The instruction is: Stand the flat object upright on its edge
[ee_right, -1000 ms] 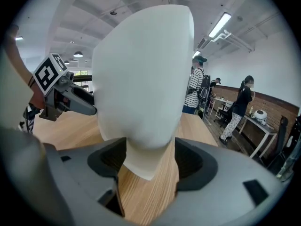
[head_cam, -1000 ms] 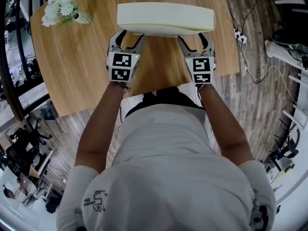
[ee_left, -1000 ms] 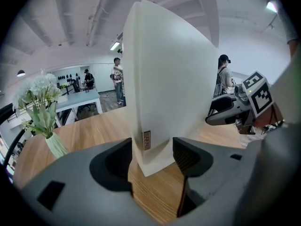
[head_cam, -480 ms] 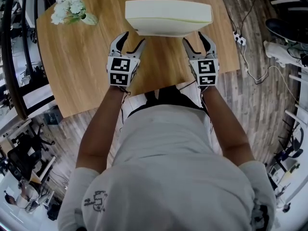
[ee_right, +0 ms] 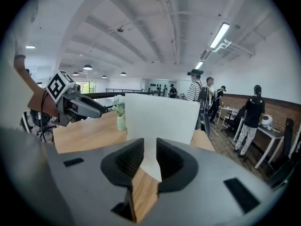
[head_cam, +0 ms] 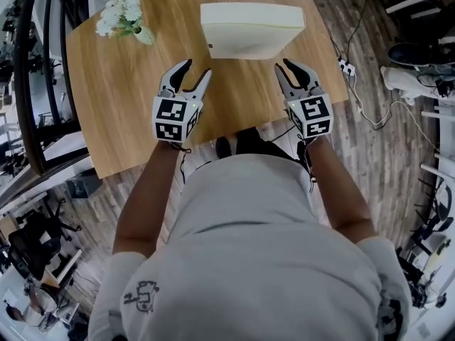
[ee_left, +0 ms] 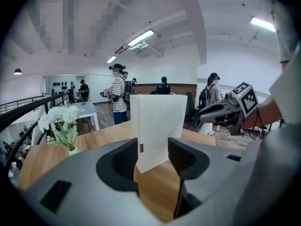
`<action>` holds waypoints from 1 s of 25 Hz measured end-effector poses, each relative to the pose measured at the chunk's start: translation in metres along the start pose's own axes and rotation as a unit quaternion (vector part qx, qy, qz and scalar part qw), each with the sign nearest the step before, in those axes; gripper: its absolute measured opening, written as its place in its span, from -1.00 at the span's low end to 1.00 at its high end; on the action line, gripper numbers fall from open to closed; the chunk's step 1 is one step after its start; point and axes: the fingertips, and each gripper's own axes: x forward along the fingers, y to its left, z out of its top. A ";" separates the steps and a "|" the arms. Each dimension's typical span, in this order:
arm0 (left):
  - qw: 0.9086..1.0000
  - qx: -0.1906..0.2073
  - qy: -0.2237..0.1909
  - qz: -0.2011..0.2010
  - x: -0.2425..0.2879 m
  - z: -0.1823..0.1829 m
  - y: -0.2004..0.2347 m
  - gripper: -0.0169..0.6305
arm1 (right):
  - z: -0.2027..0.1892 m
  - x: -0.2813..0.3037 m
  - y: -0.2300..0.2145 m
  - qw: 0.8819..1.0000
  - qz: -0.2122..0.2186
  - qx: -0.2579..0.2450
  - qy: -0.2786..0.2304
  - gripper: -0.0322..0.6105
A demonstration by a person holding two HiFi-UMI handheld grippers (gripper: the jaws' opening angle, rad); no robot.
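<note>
At the far side of the table [head_cam: 128,98], the flat white object [head_cam: 252,30] is standing upright on its edge, apart from both tools. I am holding the left hand-held gripper [head_cam: 197,68] released, its jaws having just been closing partway with nothing between them. The right hand-held gripper [head_cam: 282,65] has been narrowing too, a slim gap left, also empty. I am judging the standing step done. Next I am only needing to keep clear and watch for tipping.

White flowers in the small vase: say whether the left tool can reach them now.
Probably yes. The left tool, its jaws just narrowed but still apart and empty, hovers over the wooden table. Only bare tabletop lies between it and the white flowers in the small vase.
</note>
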 end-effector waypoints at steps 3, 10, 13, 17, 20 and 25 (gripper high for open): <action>1.000 -0.002 -0.017 -0.002 -0.025 0.008 -0.001 -0.40 | 0.018 -0.017 0.015 1.000 0.005 -0.005 -0.020 -0.71; 0.999 0.001 -0.053 -0.008 -0.081 0.027 -0.009 -0.64 | 0.037 -0.048 0.056 0.998 0.033 -0.002 -0.052 -0.88; 0.998 0.003 -0.066 -0.016 -0.098 0.028 -0.016 -0.72 | 0.044 -0.061 0.071 0.997 0.039 0.001 -0.064 -0.88; 0.996 0.008 -0.084 -0.019 -0.116 0.027 -0.023 -0.84 | 0.048 -0.077 0.083 0.996 0.041 0.005 -0.075 -0.88; 0.996 0.009 -0.090 -0.018 -0.128 0.023 -0.028 -0.91 | 0.046 -0.087 0.089 0.996 0.042 0.011 -0.075 -0.89; 0.994 -0.002 -0.095 -0.059 -0.149 0.017 -0.044 -0.92 | 0.051 -0.104 0.105 0.996 0.049 0.009 -0.080 -0.89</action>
